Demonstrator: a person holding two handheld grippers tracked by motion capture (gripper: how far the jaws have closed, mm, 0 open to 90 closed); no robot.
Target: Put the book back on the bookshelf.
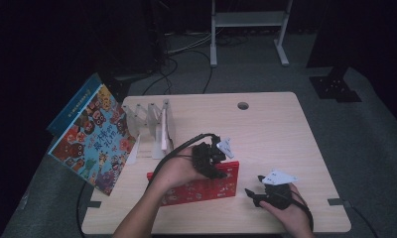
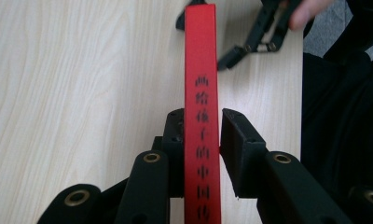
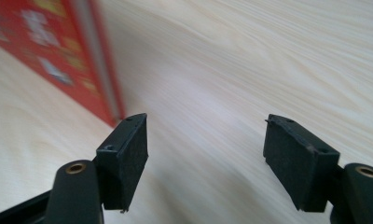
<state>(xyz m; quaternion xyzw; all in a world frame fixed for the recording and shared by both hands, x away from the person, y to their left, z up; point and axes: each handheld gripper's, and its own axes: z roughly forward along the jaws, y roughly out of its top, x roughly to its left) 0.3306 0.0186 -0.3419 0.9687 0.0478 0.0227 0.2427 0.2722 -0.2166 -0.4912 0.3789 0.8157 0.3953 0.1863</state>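
Left tongs [image 2: 202, 135] clamped on red book [image 2: 201, 56] spine, book standing on edge on tabletop [image 1: 271, 129]. Right tongs [image 3: 205, 154] open, empty, just off book's corner. Step: book gripped, ready to lift. Next, I judge: carry toward rack [image 1: 149, 119], slot upright, keep level.

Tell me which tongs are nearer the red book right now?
Left. The left tongs straddle the red book at its spine, pads against it. The right tongs stand open beside the book's corner, apart from it, over the bare table.
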